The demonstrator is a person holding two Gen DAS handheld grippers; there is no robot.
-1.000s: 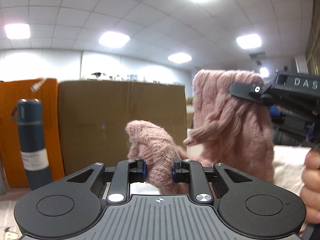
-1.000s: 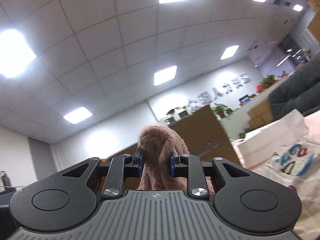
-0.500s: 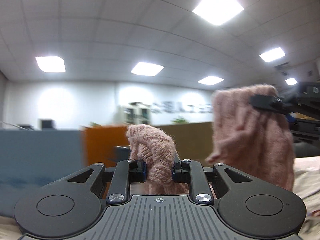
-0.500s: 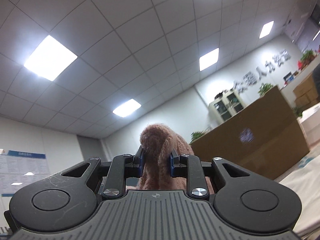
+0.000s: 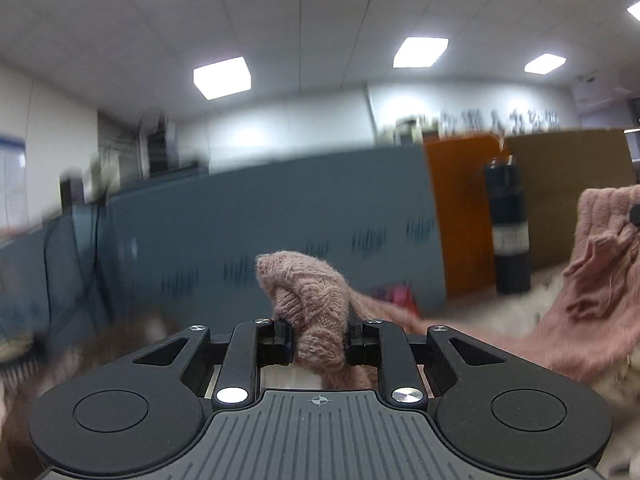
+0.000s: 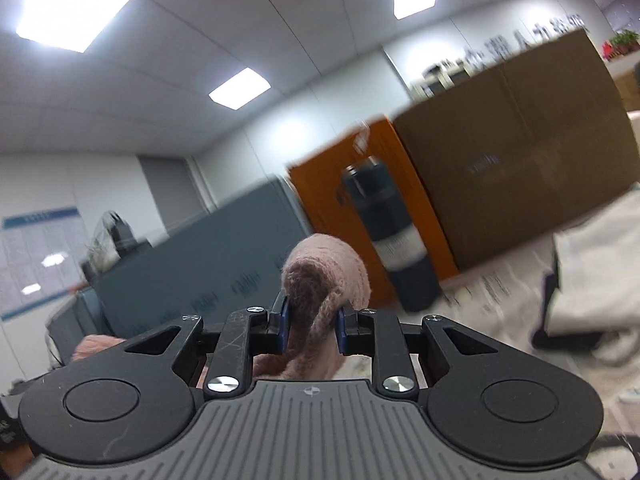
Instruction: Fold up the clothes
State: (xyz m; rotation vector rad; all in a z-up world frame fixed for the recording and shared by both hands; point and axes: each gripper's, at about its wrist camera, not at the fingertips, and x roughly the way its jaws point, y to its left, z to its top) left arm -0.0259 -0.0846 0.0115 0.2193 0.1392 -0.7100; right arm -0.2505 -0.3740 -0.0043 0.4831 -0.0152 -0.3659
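A pink knitted sweater [image 5: 592, 300] is held up in the air between both grippers. My left gripper [image 5: 318, 338] is shut on a bunched fold of it [image 5: 312, 300]. The knit stretches right from there to a hanging part at the right edge of the left wrist view. My right gripper [image 6: 311, 330] is shut on another bunched fold of the sweater [image 6: 324, 276]. A bit of pink knit [image 6: 94, 346] shows at the lower left of the right wrist view. The sweater's lower part is hidden.
A dark blue flask [image 6: 394, 240] stands on a white surface [image 6: 500, 280] and shows in the left wrist view too [image 5: 508, 236]. Behind it are an orange panel [image 5: 460, 216], a brown cardboard box [image 6: 520, 168] and a grey-blue partition [image 5: 260, 240]. Both views are motion-blurred.
Both cameras have swung left and tipped down; partition, flask and white surface came into view. In the left view the sweater's hanging part slid to the right edge. Both grips are unchanged.
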